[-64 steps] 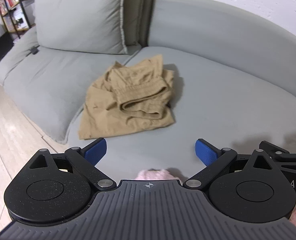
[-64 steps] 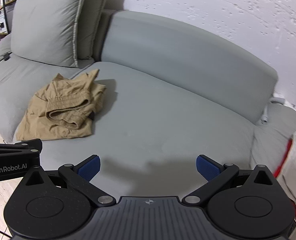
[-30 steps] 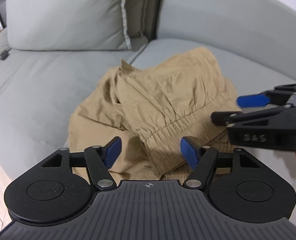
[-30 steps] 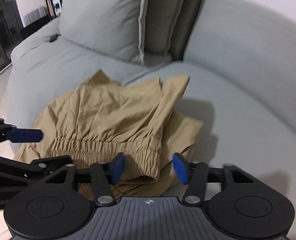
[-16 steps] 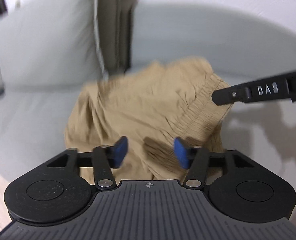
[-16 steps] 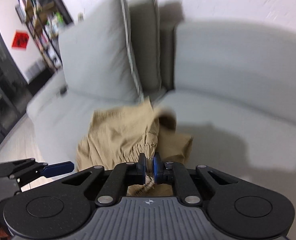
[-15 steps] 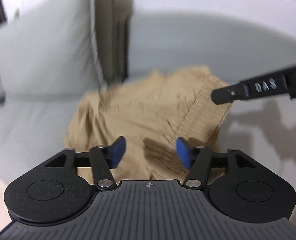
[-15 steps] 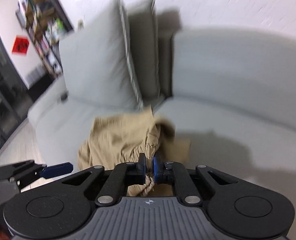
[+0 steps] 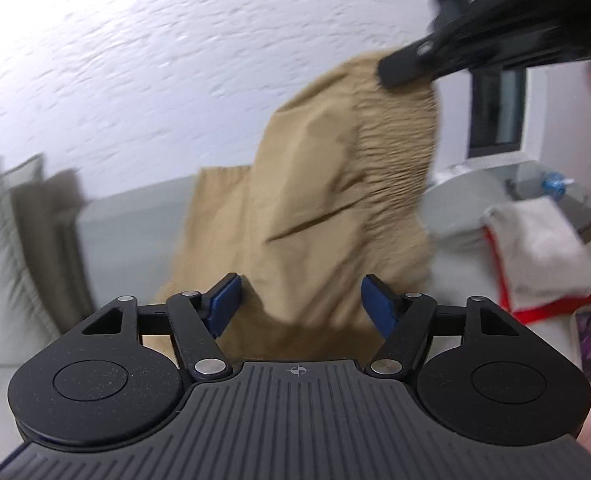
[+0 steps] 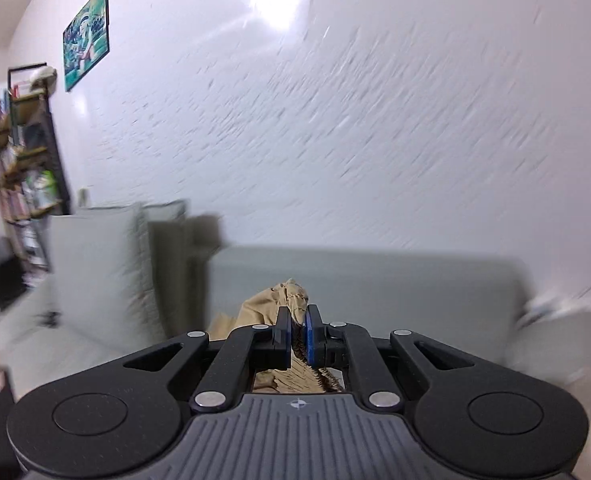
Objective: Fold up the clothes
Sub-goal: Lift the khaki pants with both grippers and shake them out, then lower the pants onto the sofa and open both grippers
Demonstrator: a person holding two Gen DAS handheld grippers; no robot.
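- White textured wall fills most of both views, with a grey sofa below it, cushions at its left end and a bookshelf beyond them.
- A tan garment, apparently trousers or shorts with a gathered elastic waistband, hangs in the air in front of the sofa.
- The right gripper has its fingers clenched on the waistband; in the left wrist view it shows at the top right, pinching the band's upper corner, with the cloth draping down from there.
- The left gripper has its fingers spread and released; cloth hangs just ahead of and between them, but the pads do not press on it.
- Both pictures are smeared, so fine detail of the grip is hard to read.
- Risk, as a judgement: the whole garment hangs from one small pinch, so a quick swing could pull the band free and drop it in a heap.
- If the left fingers close on a loose fold and not the band's other corner, the garment would hang twisted and fold crooked.
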